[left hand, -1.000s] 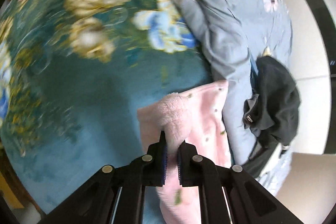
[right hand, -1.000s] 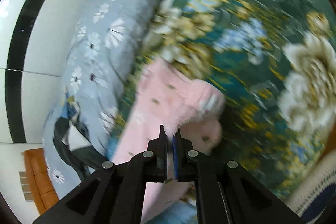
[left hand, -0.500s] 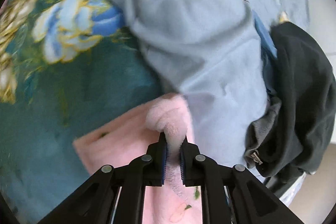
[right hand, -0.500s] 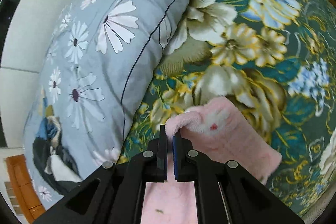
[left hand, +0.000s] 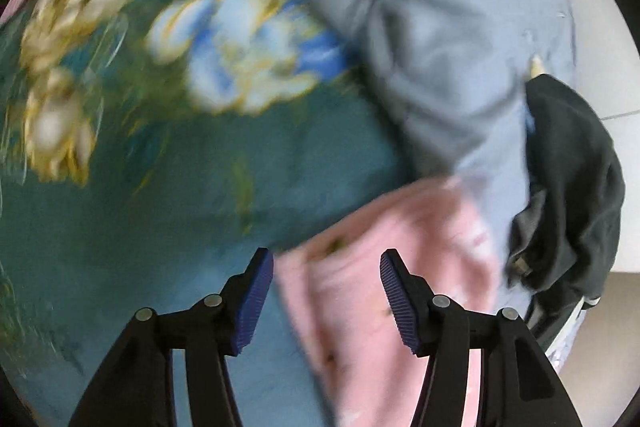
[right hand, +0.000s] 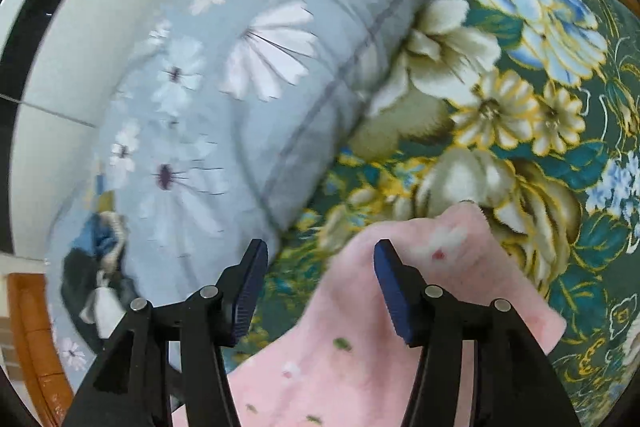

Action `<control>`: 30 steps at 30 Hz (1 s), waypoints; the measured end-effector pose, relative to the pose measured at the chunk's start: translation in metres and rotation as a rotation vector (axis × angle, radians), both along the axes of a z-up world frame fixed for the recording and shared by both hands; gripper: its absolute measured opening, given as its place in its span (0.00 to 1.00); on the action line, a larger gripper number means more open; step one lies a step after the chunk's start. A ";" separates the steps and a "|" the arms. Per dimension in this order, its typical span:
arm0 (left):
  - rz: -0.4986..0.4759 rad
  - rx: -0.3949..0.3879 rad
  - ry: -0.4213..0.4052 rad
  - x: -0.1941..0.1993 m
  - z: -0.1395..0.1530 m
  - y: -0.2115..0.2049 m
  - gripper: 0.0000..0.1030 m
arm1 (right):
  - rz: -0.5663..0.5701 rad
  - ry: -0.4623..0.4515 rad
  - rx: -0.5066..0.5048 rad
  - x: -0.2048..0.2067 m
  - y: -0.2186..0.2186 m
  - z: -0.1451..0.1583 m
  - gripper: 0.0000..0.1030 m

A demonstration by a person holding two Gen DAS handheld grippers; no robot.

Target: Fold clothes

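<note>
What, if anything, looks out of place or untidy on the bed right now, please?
A dark garment lies crumpled in a heap on the grey floral quilt, unfolded. The pink garment lies flat on the green blanket, and both grippers are open over it. Nothing looks damaged or spilled.

No text, label, brand, number or sign can be read in either wrist view; only floral patterns are seen.
</note>
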State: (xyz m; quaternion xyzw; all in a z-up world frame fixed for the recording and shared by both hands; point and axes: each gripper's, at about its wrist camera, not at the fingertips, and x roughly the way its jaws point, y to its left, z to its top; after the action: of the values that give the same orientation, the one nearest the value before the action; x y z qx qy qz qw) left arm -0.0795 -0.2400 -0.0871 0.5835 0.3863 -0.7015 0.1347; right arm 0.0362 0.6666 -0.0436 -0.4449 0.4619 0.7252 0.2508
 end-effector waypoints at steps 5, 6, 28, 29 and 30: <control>0.057 0.126 0.016 0.026 -0.030 0.006 0.62 | 0.032 0.050 0.001 0.028 -0.022 0.027 0.55; 0.065 0.143 0.021 0.028 -0.035 0.007 0.63 | 0.032 0.044 -0.006 0.037 -0.026 0.029 0.55; 0.152 -0.008 0.130 0.047 0.049 -0.015 0.08 | -0.206 0.004 -0.233 0.174 -0.052 -0.049 0.57; 0.153 -0.018 0.127 0.049 0.054 -0.016 0.08 | -0.223 0.002 -0.250 0.172 -0.051 -0.058 0.57; 0.154 -0.029 0.125 0.051 0.059 -0.017 0.08 | -0.243 -0.014 -0.253 0.171 -0.050 -0.066 0.57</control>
State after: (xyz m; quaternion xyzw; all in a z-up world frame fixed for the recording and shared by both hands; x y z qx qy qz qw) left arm -0.0287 -0.2573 -0.0283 0.5054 0.4274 -0.7295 0.1723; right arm 0.2070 0.6170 -0.1098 -0.4186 0.5981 0.6225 0.2818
